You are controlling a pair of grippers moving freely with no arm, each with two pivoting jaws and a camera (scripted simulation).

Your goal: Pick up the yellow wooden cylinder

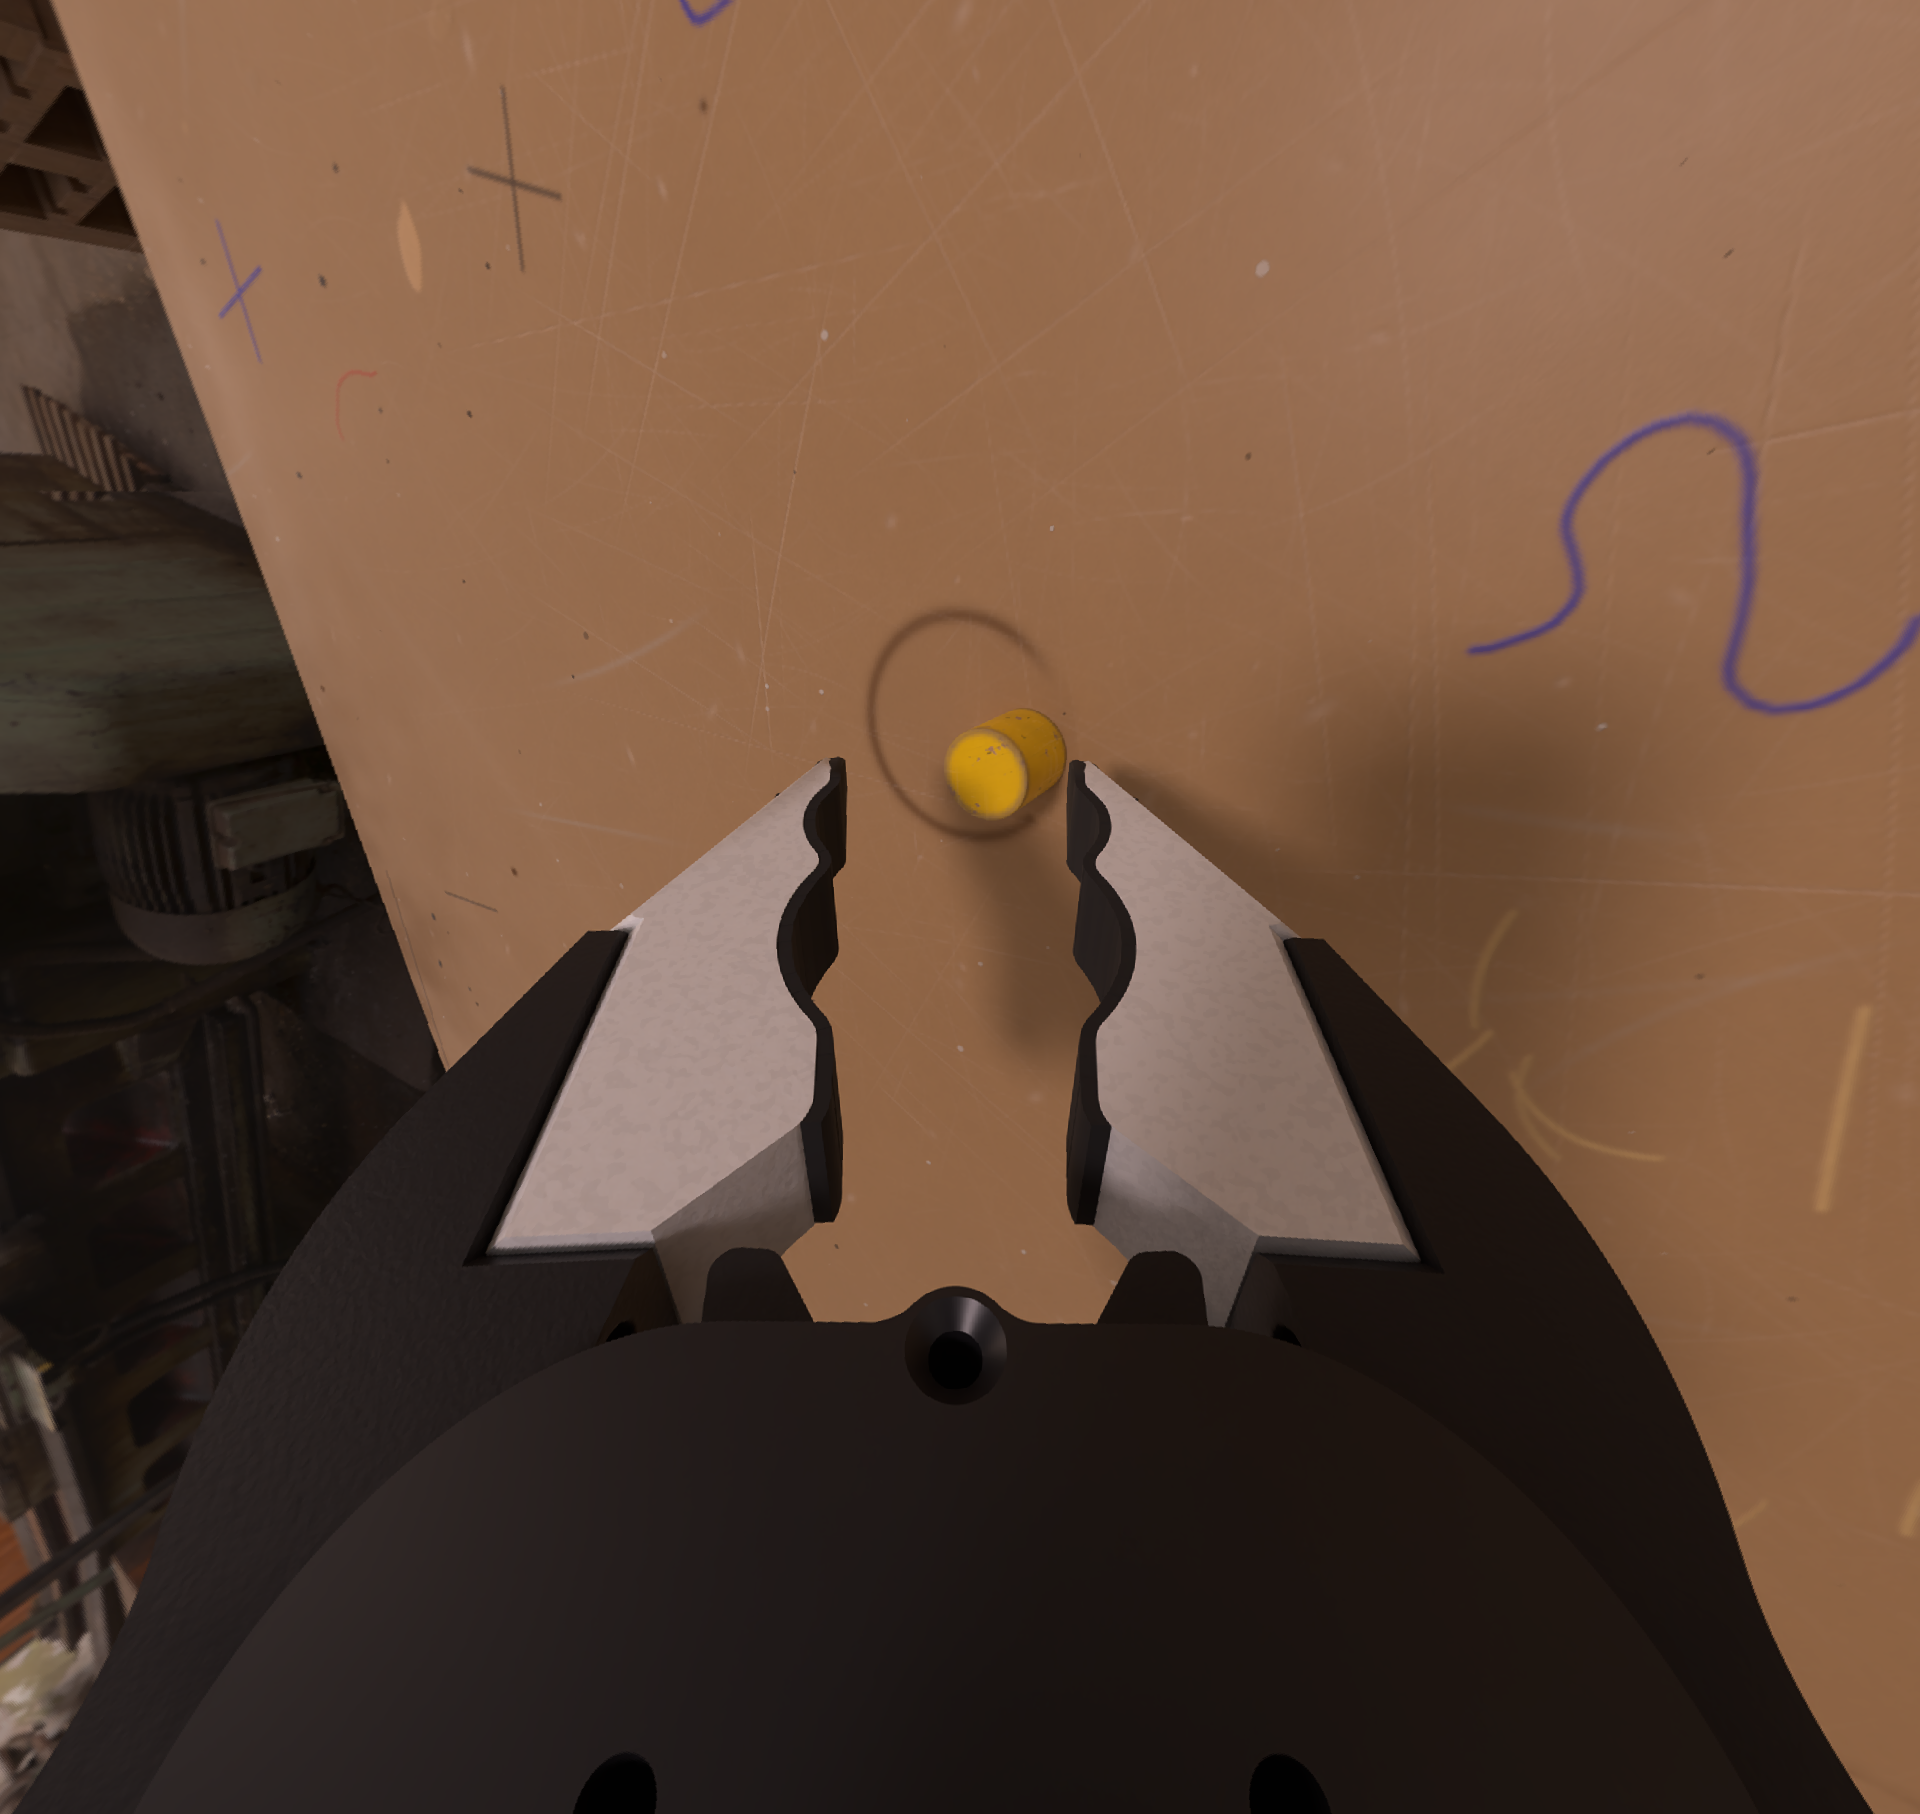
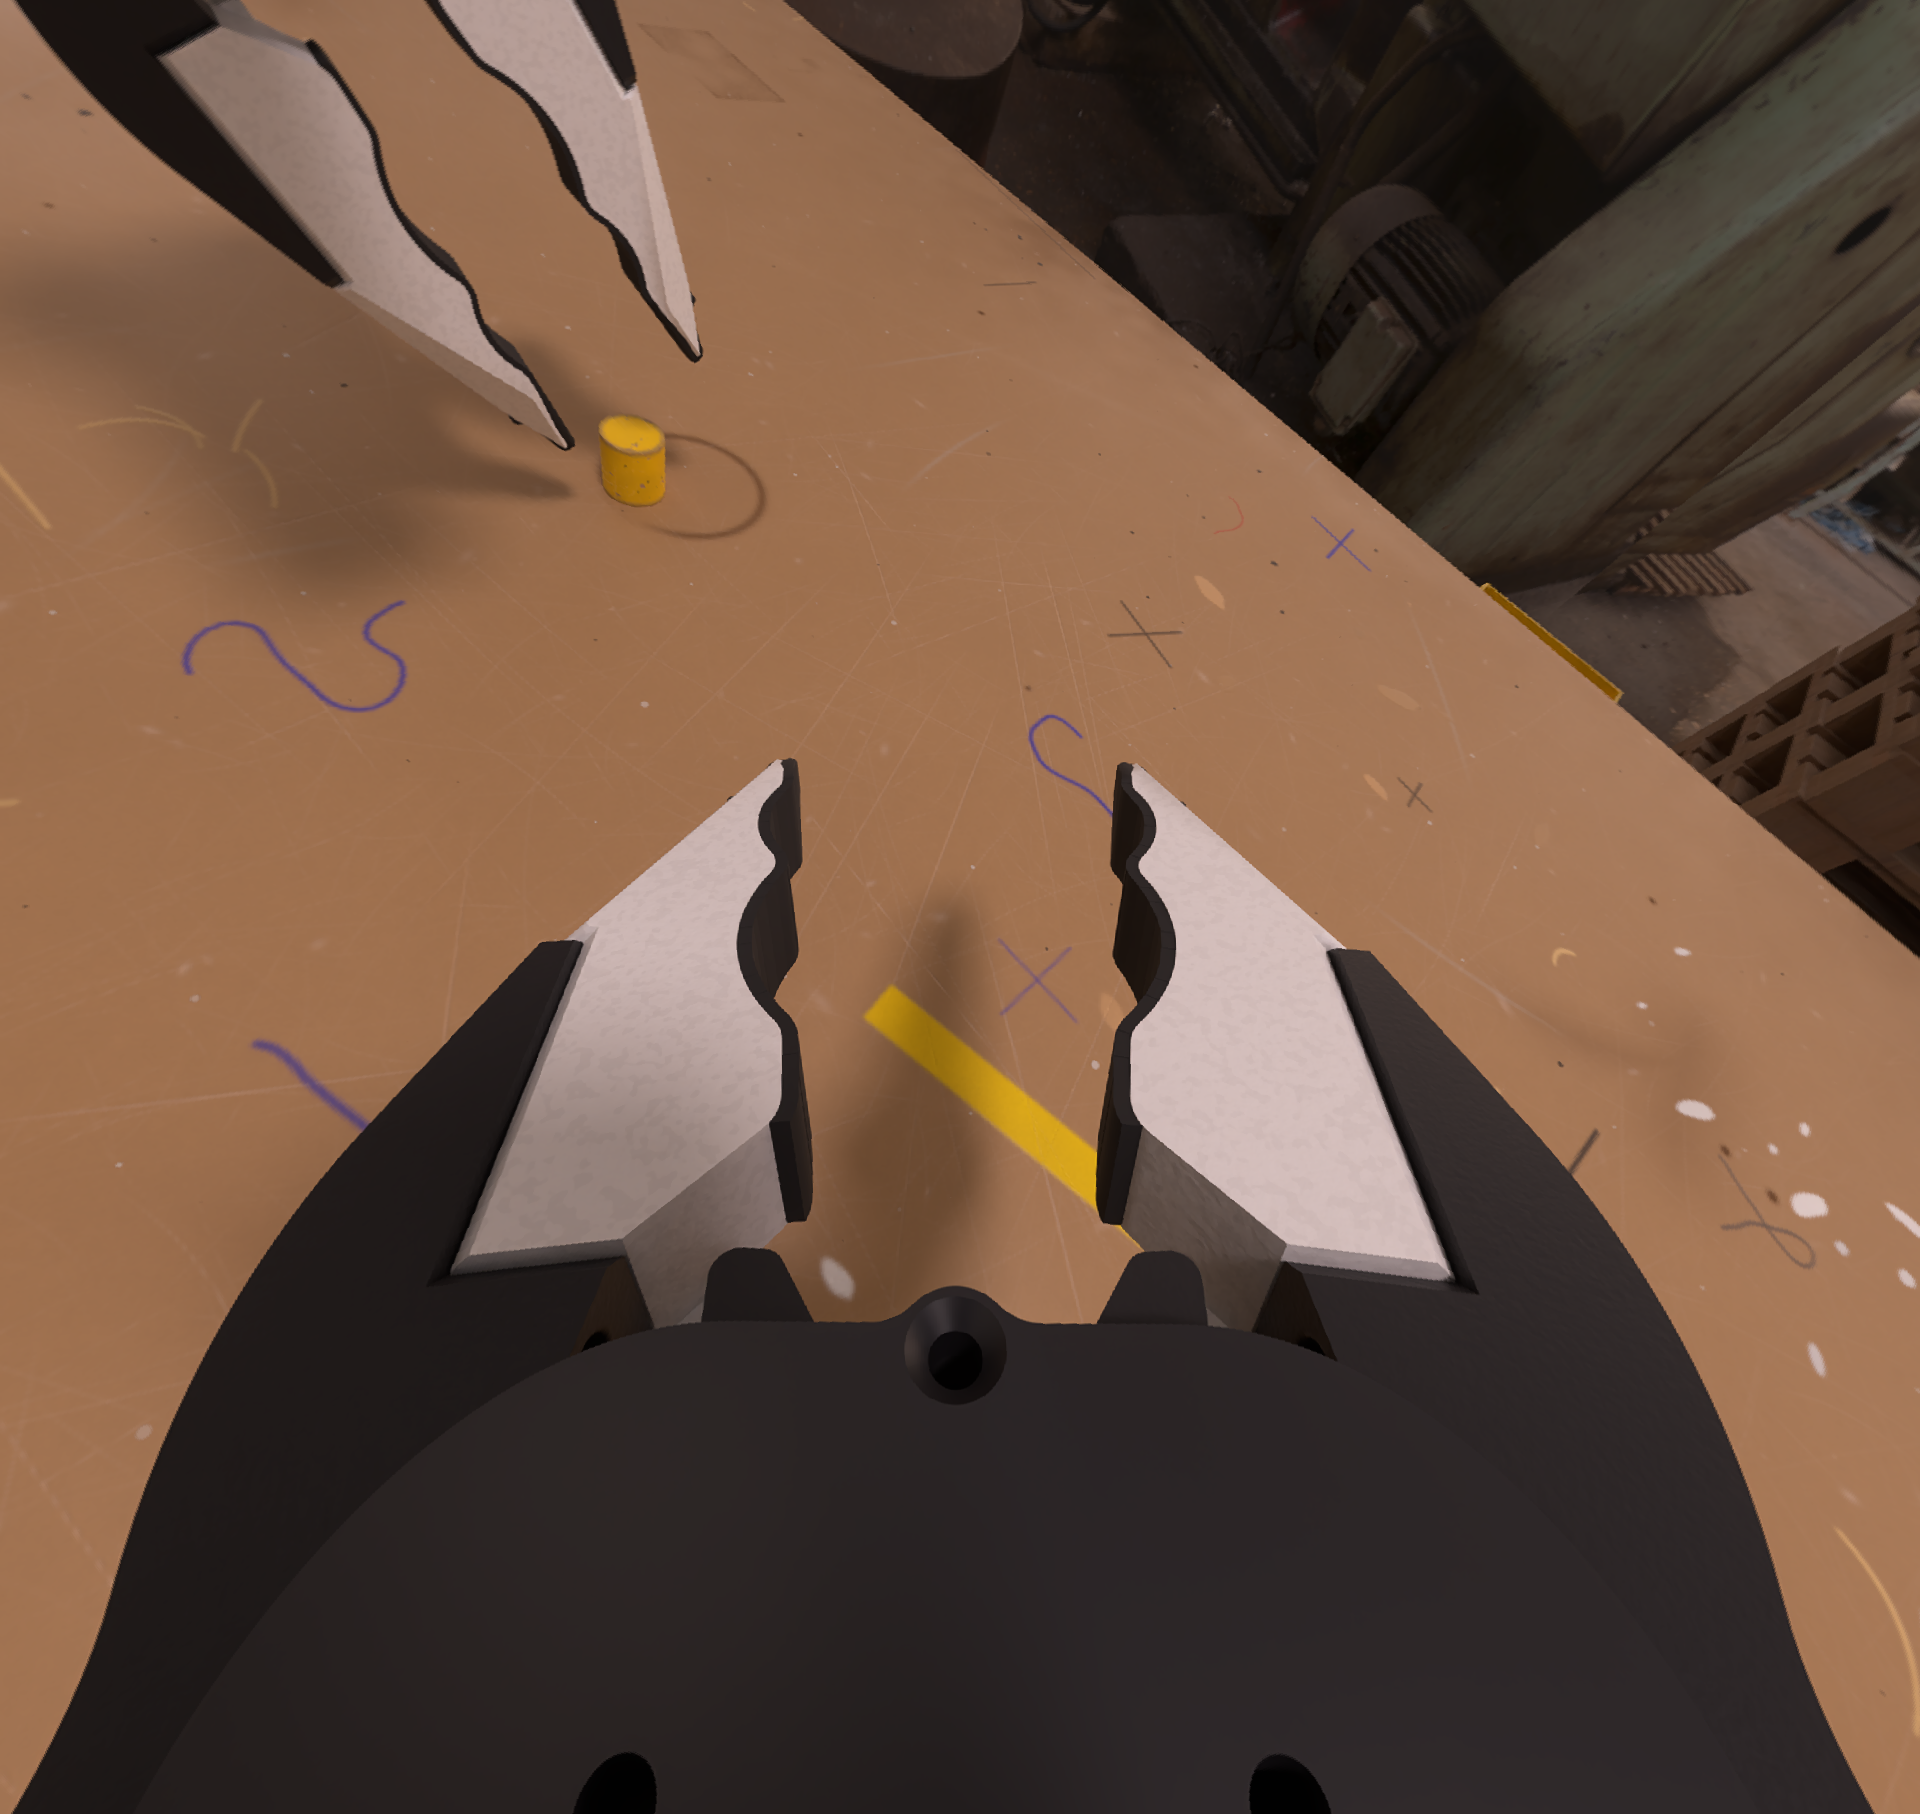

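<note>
The yellow wooden cylinder is short and stands upright on the brown tabletop, at the edge of a dark drawn ring. My left gripper is open and empty above it, with the cylinder just beyond and between the fingertips, nearer the right one. In the right wrist view the cylinder stands at the upper left, with the left gripper reaching down from above, one fingertip close beside it. My right gripper is open and empty, well away from the cylinder.
The tabletop bears pen scribbles, crosses and a yellow tape strip under my right gripper. The table edge runs diagonally at the right, with green machinery beyond. In the left wrist view the edge runs down the left.
</note>
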